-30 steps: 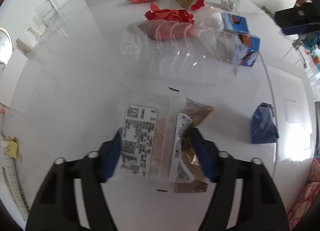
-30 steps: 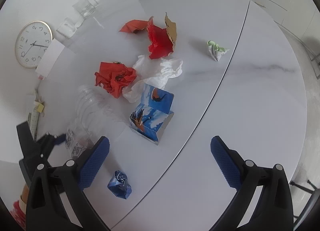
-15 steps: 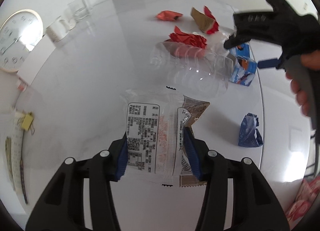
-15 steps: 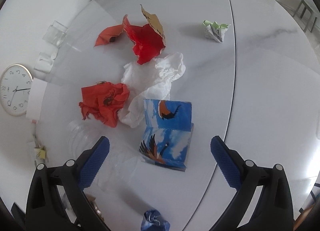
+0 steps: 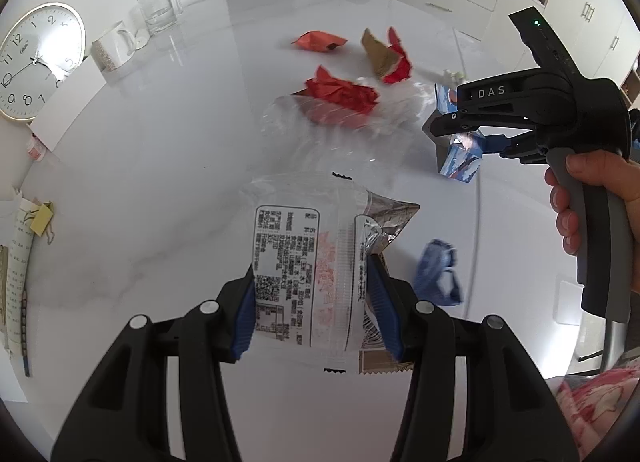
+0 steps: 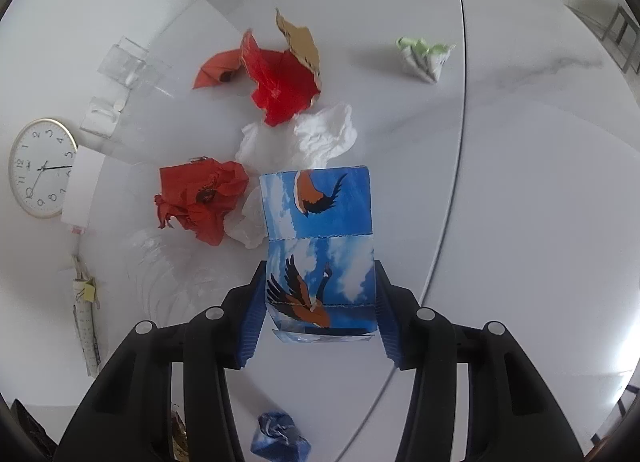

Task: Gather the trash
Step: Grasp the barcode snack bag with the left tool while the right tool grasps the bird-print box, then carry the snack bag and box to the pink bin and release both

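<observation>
left gripper (image 5: 316, 310) clamps wrapper (image 5: 304, 262) | right gripper (image 6: 316, 314) just closed on blue carton (image 6: 320, 246)

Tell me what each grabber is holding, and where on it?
The left gripper pinches a clear plastic wrapper by its near end. The right gripper, whose jaws have just been closing, clamps the blue bird-print carton by its sides.

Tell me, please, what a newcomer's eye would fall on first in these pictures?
Most likely the blue carton printed with flying birds, standing near the table's seam with the right tongs closed around its sides. Next, the clear snack wrapper with a printed label, gripped in the left tongs above the white table. Behind both, crumpled red paper lies beside white tissue.
</observation>
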Demonstrator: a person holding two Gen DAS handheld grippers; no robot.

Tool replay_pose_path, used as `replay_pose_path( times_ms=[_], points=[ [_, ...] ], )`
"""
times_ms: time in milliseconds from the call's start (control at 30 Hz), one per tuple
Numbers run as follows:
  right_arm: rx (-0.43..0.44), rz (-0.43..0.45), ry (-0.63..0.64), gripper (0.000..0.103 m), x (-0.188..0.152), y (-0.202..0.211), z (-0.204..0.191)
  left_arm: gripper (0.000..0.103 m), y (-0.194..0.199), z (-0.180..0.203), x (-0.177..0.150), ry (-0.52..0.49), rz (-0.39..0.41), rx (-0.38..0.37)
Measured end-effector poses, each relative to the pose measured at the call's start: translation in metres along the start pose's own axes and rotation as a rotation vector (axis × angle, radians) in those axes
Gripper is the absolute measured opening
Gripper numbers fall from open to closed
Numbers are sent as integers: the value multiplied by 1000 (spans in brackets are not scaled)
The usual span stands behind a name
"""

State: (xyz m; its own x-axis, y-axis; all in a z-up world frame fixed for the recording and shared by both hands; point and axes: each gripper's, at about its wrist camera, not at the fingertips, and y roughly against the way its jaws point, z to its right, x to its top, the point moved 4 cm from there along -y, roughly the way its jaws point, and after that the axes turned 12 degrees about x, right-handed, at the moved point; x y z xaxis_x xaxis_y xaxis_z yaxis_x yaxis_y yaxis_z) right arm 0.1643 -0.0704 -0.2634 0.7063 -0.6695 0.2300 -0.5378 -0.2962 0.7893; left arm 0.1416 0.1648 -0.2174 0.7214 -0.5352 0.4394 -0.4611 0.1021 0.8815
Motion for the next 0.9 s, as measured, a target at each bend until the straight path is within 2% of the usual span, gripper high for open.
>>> replay_pose_path(
  times_ms=[233, 467, 667, 900],
  points=[
    [1, 17, 175, 50, -4, 63, 6, 49, 31, 48, 9, -5, 15, -31],
    [-21, 24, 315, 50, -24, 140, 41, 49, 68, 118, 22, -9, 41, -86],
    [-19, 63, 336, 50, -33, 211, 97, 49, 93, 182, 32, -13, 26, -138],
    [-43, 93, 305, 50, -44, 270, 175, 49, 113, 275, 34, -117, 26, -154]
  ],
)
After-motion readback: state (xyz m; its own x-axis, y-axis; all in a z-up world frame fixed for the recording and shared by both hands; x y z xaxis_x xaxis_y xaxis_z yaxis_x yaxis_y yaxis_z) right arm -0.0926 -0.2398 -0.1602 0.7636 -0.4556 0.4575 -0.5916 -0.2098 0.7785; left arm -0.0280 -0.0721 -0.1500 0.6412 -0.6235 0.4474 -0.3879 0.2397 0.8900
